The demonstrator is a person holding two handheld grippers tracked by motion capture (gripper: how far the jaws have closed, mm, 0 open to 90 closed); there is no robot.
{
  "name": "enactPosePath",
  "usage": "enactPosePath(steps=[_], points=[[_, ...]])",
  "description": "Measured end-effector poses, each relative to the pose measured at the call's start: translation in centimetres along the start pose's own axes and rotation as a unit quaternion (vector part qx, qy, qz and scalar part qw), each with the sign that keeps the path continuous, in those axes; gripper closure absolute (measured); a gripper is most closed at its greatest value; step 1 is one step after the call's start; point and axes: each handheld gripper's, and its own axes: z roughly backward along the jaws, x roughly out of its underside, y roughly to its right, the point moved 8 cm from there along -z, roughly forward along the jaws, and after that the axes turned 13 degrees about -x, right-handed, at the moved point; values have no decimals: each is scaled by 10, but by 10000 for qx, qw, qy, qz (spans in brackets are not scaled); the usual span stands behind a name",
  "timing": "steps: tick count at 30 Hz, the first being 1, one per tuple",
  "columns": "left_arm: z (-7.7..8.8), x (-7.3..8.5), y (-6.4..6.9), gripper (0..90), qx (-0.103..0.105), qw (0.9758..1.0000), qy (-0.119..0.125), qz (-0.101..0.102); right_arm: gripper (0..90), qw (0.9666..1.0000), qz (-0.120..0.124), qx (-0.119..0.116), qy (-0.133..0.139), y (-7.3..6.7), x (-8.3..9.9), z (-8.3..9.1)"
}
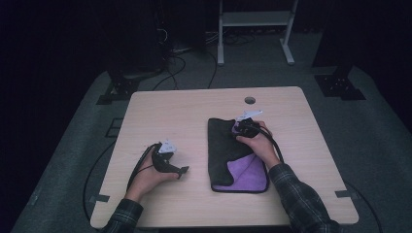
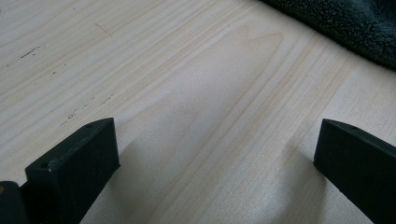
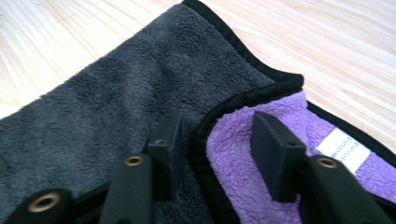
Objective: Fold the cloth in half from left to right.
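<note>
A cloth (image 1: 226,150), dark grey on one side and purple (image 1: 250,175) on the other, lies folded on the right half of the wooden table (image 1: 170,111). My right gripper (image 1: 239,128) is at the cloth's far right corner. In the right gripper view its jaws (image 3: 217,135) stand apart astride the black hem (image 3: 261,91) of the grey flap, one on grey pile, one on purple pile, not pinching. A white label (image 3: 343,150) shows on the purple side. My left gripper (image 1: 183,171) rests on bare wood left of the cloth, open (image 2: 210,158) and empty, with the cloth's grey edge (image 2: 355,23) beyond.
A round cable hole (image 1: 249,100) is near the table's far edge. Behind the table stand a white frame (image 1: 255,29), dark stands and loose cables on the grey floor. Bare wood lies to the left and far side of the cloth.
</note>
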Motion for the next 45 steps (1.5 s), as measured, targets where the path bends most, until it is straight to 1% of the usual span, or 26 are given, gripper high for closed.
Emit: enactPosePath(steps=[1,2,4,5,6,9,10,11,12,15,16,19,20,25,26,27,30,32,33,34,37,38,39,41,42,45], points=[[0,0,0,0,0,10000,0,0,605,10000,0,0,0,0,0,0],[0,0,0,0,-1,10000,-1,0,700,10000,-38,-3,-15,0,1,1],[0,0,0,0,0,10000,0,1,778,10000,-63,6,-1,2,1,2],[0,0,0,0,0,10000,0,1,778,10000,-63,6,-1,2,1,2],[0,0,0,0,-1,10000,-1,1,802,9999,-120,-18,16,3,2,3],[0,0,0,0,-3,10000,-1,3,825,9997,-187,-67,116,4,-1,8],[0,0,0,0,-3,10000,-1,3,827,9996,-212,-62,174,5,-4,13],[0,0,0,0,-3,10000,-1,3,827,9996,-212,-62,174,5,-4,13],[0,0,0,0,-3,10000,-2,2,828,9994,-249,-35,257,7,-8,18],[0,0,0,0,-3,10000,-1,4,827,9990,-314,0,327,11,-10,23],[0,0,0,0,-3,10000,-1,2,827,9985,-362,55,406,17,-11,29],[0,0,0,0,-3,10000,2,2,827,9974,-487,152,507,26,-13,36],[0,0,0,0,-3,10000,1,1,826,9970,-533,197,526,29,-13,38],[0,0,0,0,-3,10000,3,2,826,9948,-775,277,605,46,-11,47],[0,0,0,0,-3,10000,3,2,826,9948,-775,277,605,46,-11,47],[0,0,0,0,-6,10000,7,6,825,9942,-836,376,565,53,-8,48],[0,0,0,0,-8,10000,14,10,821,9927,-955,518,515,63,-3,49],[0,0,0,0,-8,10000,14,11,816,9919,-1032,590,446,69,3,47],[0,0,0,0,-8,10000,14,10,816,9919,-1032,590,446,69,3,47],[0,0,0,0,-8,10000,15,11,807,9911,-1100,627,406,74,7,46],[0,0,0,0,-8,10000,14,10,785,9905,-1138,664,391,78,10,44],[0,0,0,0,-10,10000,15,9,765,9902,-1101,802,316,82,13,43],[0,0,0,0,-10,10000,15,9,753,9898,-1110,845,296,84,14,43],[0,0,0,0,-9,10000,14,10,747,9893,-1143,857,297,86,16,43],[0,0,0,0,-9,10000,14,9,736,9883,-1202,889,289,90,19,43],[0,0,0,0,-8,10000,15,11,726,9879,-1219,902,313,92,20,45]])
